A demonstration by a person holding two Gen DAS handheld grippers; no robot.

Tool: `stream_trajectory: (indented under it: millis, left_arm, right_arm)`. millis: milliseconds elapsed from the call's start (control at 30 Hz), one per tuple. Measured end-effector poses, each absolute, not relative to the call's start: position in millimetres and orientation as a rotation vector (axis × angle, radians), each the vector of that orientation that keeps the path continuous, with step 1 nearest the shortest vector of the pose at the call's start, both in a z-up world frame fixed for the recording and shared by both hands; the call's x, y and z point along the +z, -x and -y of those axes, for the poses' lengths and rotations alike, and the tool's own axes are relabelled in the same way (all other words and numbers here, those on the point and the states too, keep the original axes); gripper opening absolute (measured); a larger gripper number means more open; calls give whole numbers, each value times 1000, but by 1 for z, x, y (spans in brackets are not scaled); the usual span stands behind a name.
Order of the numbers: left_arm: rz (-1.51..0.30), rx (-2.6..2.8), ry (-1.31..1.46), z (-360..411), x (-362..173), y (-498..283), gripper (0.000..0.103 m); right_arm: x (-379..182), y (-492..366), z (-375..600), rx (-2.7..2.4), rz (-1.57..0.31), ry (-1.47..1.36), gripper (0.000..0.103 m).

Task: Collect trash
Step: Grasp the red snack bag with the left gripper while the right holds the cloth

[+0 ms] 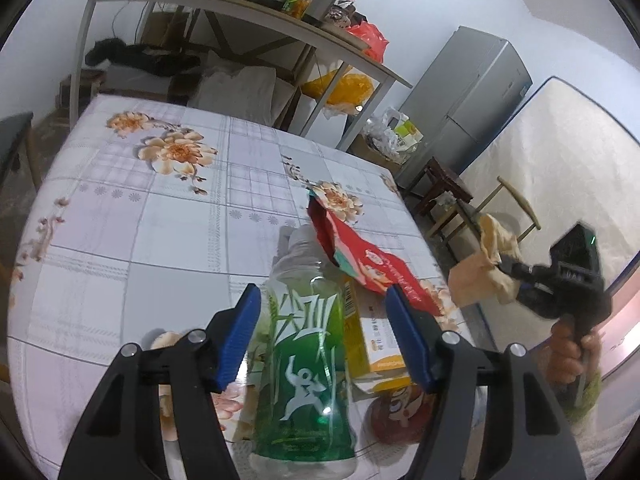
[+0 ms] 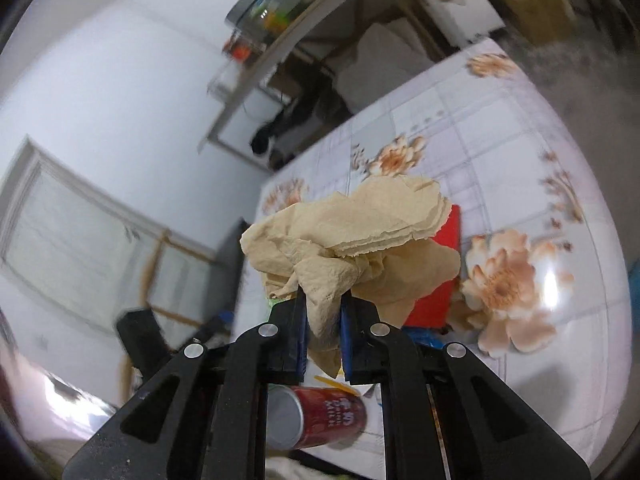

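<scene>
At the bottom of the frame the left claw stands apart around a green-labelled clear bottle on the floral bench. A red wrapper and yellow box lie just right. At right, a hand holds the right claw clamped on crumpled tan paper.

Left tongs: we see the 2 blue pads standing apart, pitched down, neither pressing on anything. Right tongs: pads nearly together, pinched tight on a wad between them, lifted and rolled. A hand grips the right tongs' handle.
</scene>
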State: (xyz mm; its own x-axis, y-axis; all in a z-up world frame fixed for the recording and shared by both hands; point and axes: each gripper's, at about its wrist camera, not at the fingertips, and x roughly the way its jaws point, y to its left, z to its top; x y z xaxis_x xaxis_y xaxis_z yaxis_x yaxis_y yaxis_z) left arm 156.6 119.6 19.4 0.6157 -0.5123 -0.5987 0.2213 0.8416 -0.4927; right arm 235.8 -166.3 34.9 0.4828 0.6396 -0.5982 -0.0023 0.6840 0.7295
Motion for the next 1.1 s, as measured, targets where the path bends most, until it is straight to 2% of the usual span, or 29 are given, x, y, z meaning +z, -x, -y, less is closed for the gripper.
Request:
stream_trajectory:
  millis: [333,500,633,800,933,1100]
  left_arm:
    - [-837,-481,482,-116,30,-188,63]
    - [-880,-497,480,-107,29,-202,63]
    - [-1021,-485,450,-98,22,-232,63]
    - [-1109,-515,457,-93,23,-277,63]
    - [-1270,-548,525,-85,0,-312,63]
    - [-1367,-534,524,-74,-23,-334,63]
  right_arm:
    - [-26,-213,204,173,-1128,-764,11]
    - [-48,-217,195,71,-1187,-638,11]
    - [-61,-218,193,77,-1199,-658,10]
    - [-62,-216,196,97,-1187,-680,10]
    - [-64,-214,199,103,-1180,-698,10]
    - [-64,-209,205,109,-1178,-706,10]
